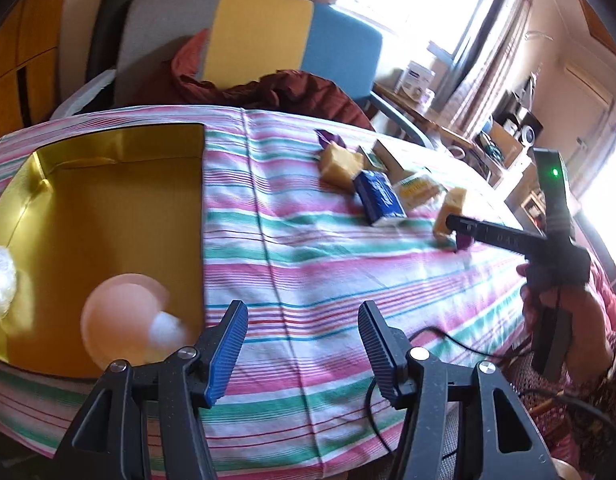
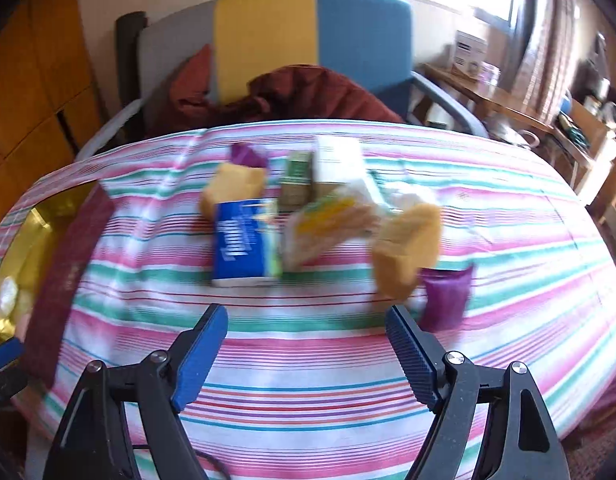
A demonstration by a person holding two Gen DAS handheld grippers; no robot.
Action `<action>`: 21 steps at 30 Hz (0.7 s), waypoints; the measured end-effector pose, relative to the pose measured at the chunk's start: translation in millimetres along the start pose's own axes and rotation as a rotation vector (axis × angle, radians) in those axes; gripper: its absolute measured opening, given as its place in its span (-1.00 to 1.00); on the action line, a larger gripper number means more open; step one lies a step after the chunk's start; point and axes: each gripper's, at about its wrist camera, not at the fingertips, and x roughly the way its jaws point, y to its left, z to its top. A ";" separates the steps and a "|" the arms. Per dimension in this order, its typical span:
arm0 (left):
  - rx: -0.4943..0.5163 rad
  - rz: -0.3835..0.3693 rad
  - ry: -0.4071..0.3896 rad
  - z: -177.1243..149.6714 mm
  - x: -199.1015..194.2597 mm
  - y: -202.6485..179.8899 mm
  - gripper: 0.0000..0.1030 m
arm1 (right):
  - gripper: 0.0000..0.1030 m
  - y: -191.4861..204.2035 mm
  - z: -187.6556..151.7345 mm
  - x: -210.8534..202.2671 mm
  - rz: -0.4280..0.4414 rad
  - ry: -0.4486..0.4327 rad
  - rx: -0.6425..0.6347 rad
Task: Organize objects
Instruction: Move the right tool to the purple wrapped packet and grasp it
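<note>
the left gripper (image 1: 302,324) has its blue ribbed pads spread well apart with nothing between them, only the striped cloth (image 1: 292,248) showing in the gap. just to its left sits the gold-lined box (image 1: 120,184), open on top, with a pale peach ball (image 1: 120,320) blurred in its near corner and a white crinkled wrapper (image 1: 2,282) against its left wall. the right gripper (image 2: 307,326) also stands wide, its pads touching nothing, poised over bare cloth short of the pile. ahead of it lie a blue packet (image 2: 240,248), a yellow-and-white packet (image 2: 331,216) beside that, and a yellow sponge-like block (image 2: 407,248) to the right, touching a purple wrapper (image 2: 445,296). farther back are a second yellow block (image 2: 232,188) with a purple piece (image 2: 248,156) behind it, a small green box (image 2: 298,176) and a pale carton (image 2: 337,164). the pile is too blurred to read any labels. beyond the table edge stands a chair (image 2: 311,36) with grey, yellow and blue panels, a dark red cloth (image 2: 292,92) heaped on its seat.
</note>
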 end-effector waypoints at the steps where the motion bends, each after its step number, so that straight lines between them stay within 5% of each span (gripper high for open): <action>1: 0.008 -0.004 0.007 -0.9 2.5 -3.3 0.13 | 0.64 -12.0 0.5 1.8 -0.017 0.004 0.014; 9: 0.067 -0.021 0.065 -3.9 19.9 -26.1 0.13 | 0.66 -90.0 11.8 29.4 -0.110 0.090 0.086; 21: 0.049 -0.023 0.130 4.1 47.5 -33.7 0.13 | 0.57 -117.0 7.2 61.9 -0.005 0.153 0.201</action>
